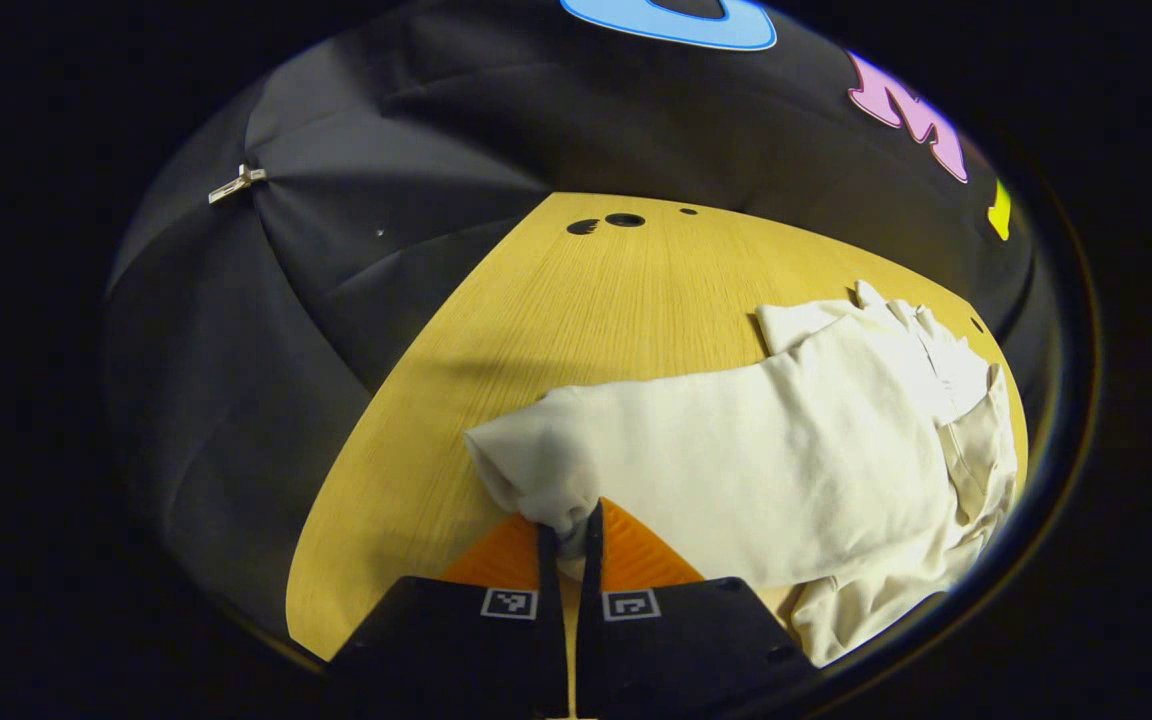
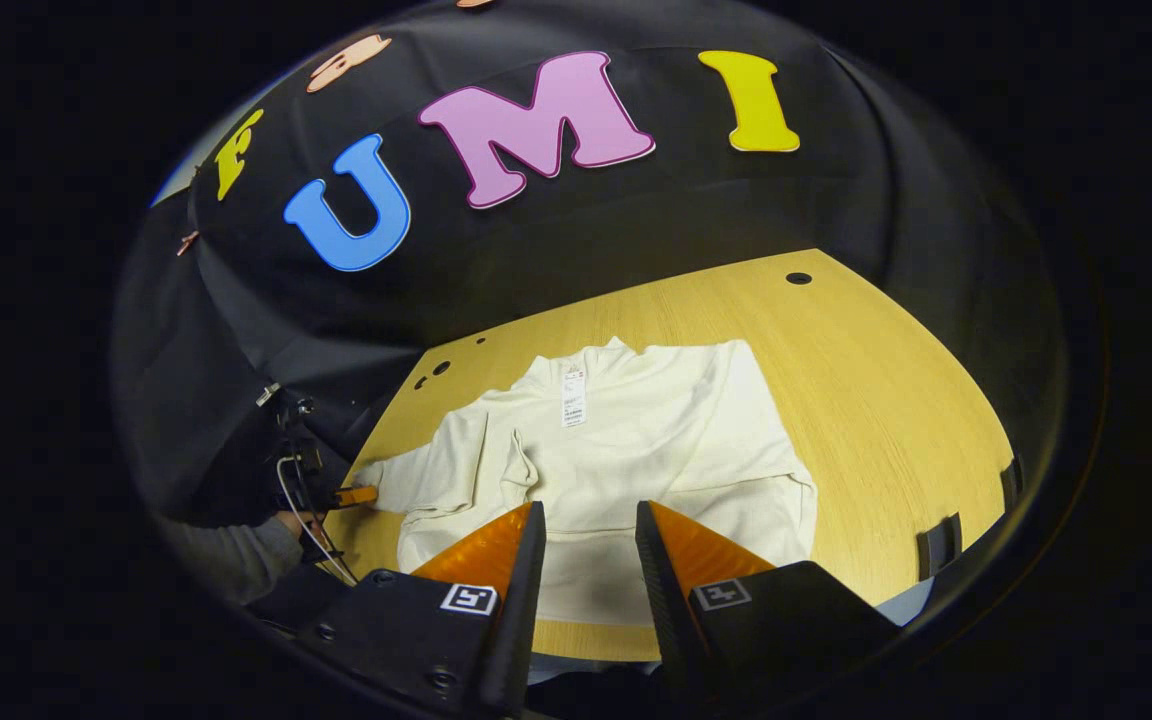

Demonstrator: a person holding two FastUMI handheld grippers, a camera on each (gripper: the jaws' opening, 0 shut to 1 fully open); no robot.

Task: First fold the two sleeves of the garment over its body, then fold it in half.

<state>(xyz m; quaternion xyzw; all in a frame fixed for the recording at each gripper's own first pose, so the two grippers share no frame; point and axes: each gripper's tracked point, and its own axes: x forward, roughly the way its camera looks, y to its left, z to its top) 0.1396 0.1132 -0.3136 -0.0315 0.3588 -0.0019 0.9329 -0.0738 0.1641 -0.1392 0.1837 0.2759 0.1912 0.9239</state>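
A cream sweatshirt (image 2: 636, 450) lies flat on the wooden table (image 2: 886, 400), its neck label (image 2: 573, 398) facing up at the far end. One sleeve (image 1: 736, 450) stretches out sideways across the table (image 1: 586, 290). My left gripper (image 1: 569, 530) is shut on that sleeve's cuff (image 1: 526, 470), which bunches between the fingers. The right gripper view also catches the left gripper (image 2: 351, 495) at the sleeve's end, held by a person's hand. My right gripper (image 2: 588, 520) is open above the sweatshirt's lower hem with nothing pinched. The other sleeve (image 2: 756, 440) seems to lie along the body.
Small round holes (image 1: 624, 219) mark the table's far corner, and another hole (image 2: 798, 278) sits at the far right. Black clips (image 2: 939, 545) stick up at the right table edge. Bare wood stretches right of the sweatshirt. The black cloth wall rings the table.
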